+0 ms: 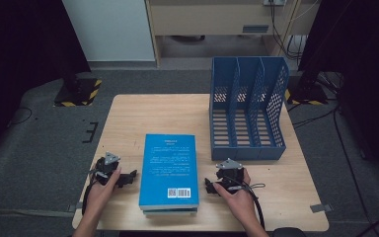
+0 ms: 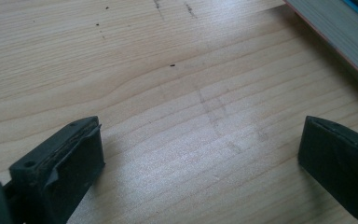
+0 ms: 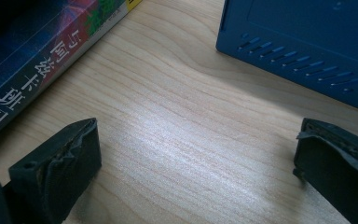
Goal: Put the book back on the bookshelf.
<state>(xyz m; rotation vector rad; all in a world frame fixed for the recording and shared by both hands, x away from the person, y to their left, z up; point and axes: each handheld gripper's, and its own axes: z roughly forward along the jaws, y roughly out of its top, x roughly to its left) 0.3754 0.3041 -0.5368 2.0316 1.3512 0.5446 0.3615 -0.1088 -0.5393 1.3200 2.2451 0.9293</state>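
Books (image 1: 169, 170) lie stacked near the table's front edge, between the left gripper (image 1: 127, 177) and right gripper (image 1: 209, 186), both spread wide and holding nothing. Gripping just the top blue volume could slide it off the one beneath. Only the right gripper view reveals the spine's (image 3: 37, 70) printed characters and the blue file rack's (image 3: 307, 42) slotted base.

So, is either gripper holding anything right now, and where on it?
Nothing is held. The left gripper and right gripper both stand open on either side of the blue book, with bare table between their jaws.
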